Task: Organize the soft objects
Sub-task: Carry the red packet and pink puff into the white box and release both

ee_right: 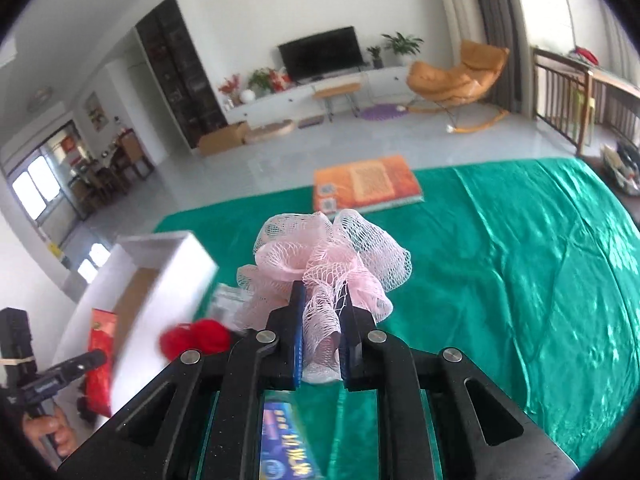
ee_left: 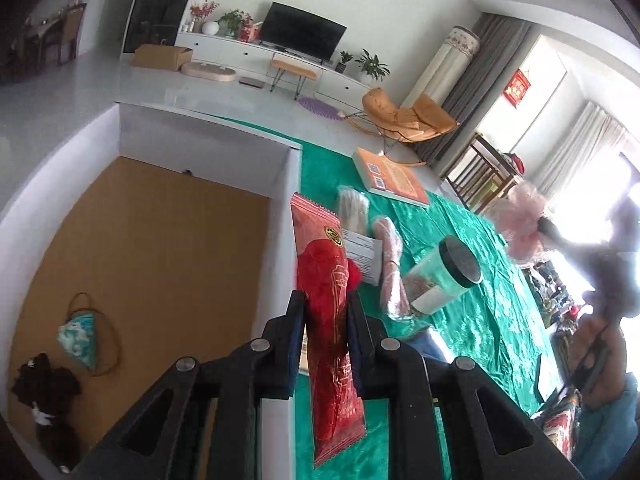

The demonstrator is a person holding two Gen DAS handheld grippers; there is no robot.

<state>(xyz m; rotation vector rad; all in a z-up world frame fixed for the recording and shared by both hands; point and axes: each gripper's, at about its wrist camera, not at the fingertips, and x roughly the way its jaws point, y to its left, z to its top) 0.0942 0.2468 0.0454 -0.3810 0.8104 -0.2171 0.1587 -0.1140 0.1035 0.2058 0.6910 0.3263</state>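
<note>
My left gripper (ee_left: 326,300) is shut on a long red packet (ee_left: 330,320) and holds it above the table, just right of a white box (ee_left: 200,148) with a brown floor. In the box lie a teal pouch (ee_left: 78,338) and a dark brown soft item (ee_left: 46,396). My right gripper (ee_right: 322,300) is shut on a pink mesh bath pouf (ee_right: 324,256) held over the green tablecloth (ee_right: 520,260). The pouf shows blurred in the left wrist view (ee_left: 522,220). The red packet (ee_right: 100,360), the left gripper (ee_right: 96,356) and the box (ee_right: 160,256) show at the right wrist view's left.
On the green cloth (ee_left: 460,320) lie an orange book (ee_left: 394,178), a clear jar with a black lid (ee_left: 444,276), plastic-wrapped items (ee_left: 390,264) and a red yarn ball (ee_right: 196,336). A blue printed packet (ee_right: 284,440) lies under my right gripper.
</note>
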